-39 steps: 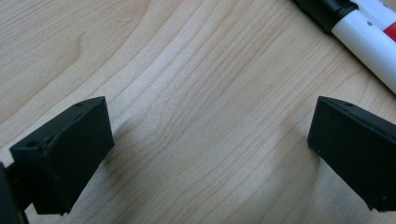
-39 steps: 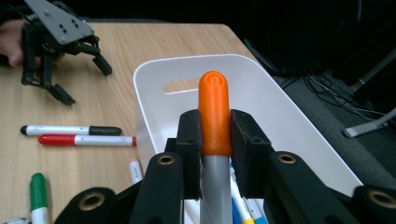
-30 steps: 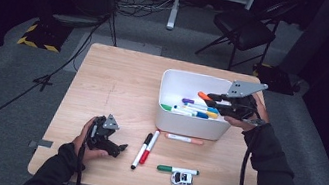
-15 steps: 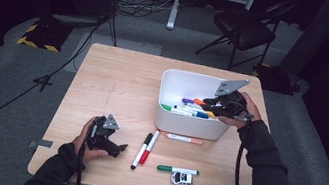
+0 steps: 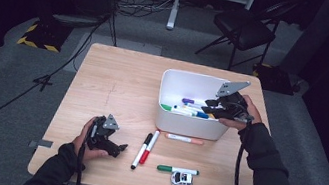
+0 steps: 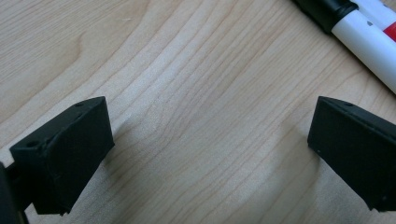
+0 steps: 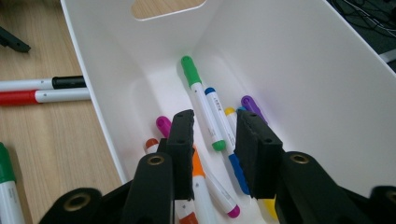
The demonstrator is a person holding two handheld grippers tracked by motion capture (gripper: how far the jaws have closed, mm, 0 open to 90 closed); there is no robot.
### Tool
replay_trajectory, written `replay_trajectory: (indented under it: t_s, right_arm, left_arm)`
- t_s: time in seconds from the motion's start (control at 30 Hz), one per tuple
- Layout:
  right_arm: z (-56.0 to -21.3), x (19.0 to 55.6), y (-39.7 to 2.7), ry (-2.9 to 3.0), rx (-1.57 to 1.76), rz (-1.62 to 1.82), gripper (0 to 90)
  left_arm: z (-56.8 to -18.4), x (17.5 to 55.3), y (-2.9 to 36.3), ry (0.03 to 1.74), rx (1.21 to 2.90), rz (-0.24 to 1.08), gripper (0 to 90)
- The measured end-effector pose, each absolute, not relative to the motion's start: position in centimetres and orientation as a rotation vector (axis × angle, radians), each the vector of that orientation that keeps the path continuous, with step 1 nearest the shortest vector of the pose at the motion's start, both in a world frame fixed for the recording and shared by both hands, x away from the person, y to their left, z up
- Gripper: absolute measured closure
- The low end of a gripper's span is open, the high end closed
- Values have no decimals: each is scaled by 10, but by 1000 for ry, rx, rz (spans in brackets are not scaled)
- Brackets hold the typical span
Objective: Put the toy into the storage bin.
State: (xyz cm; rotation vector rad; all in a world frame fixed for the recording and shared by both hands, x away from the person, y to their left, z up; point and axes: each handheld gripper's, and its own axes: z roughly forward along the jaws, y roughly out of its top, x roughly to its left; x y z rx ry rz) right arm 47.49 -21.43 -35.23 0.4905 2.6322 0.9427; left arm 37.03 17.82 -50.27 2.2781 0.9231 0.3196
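**A:** Black foam jaws with nothing between them: in the right gripper view the right gripper (image 7: 214, 140) has its jaws a modest gap apart over the white plastic bin (image 7: 299, 79), empty. A second ago it carried an orange-capped marker at the bin's right rim; now an orange-capped white marker (image 7: 198, 175) lies on the bin floor just under the jaws, at the lower middle of the frame. I judge it has just been dropped in.

**B:** And around it?

**A:** A green-capped marker (image 7: 201, 100), a blue one (image 7: 224, 128), purple and magenta ones, all loose in the bin. In the high view the right gripper (image 5: 215, 108) has moved leftward from the rim to hang over the bin's interior, right of centre.

**B:** The other hand?

**A:** The left gripper (image 5: 118, 148) has not moved: it rests at lower left on the pale wooden surface (image 5: 112, 89). In its own view the jaws stand wide apart, holding nothing, with bare wood between them.

**B:** What remains?

**A:** Outside the bin, the black-capped marker (image 5: 142, 144) and red-capped marker (image 5: 149, 147) side by side near the left gripper, an orange marker (image 5: 184, 139) just below the bin wall, a green marker (image 5: 178, 170) at lower centre, and a small white toy car (image 5: 182, 178) under it. So sorting looks partway done; the next pick is likely one of these.
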Motion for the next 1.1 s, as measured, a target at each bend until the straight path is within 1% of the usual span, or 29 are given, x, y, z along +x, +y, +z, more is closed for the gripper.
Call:
replay_trajectory:
  t_s: [0.37, 0.53, 0.7, 0.9, 1.1]
  right_arm:
    - [-348, 453, -222, 2561, 449, 1118, 630]
    - [-346, 437, -225, 2533, 411, 1195, 614]
    - [-348, 417, -226, 2513, 344, 1251, 575]
    - [-367, 392, -232, 2522, 277, 1291, 537]
    - [-403, 381, -245, 2556, 305, 1266, 502]
  left_arm:
    - [-503, 370, 178, 923, 2278, 320, 3]
    - [-503, 370, 178, 923, 2278, 320, 2]
    - [-503, 370, 178, 923, 2278, 320, 2]
    - [-503, 370, 178, 923, 2277, 314, 2]
    - [-503, 370, 178, 923, 2278, 320, 2]
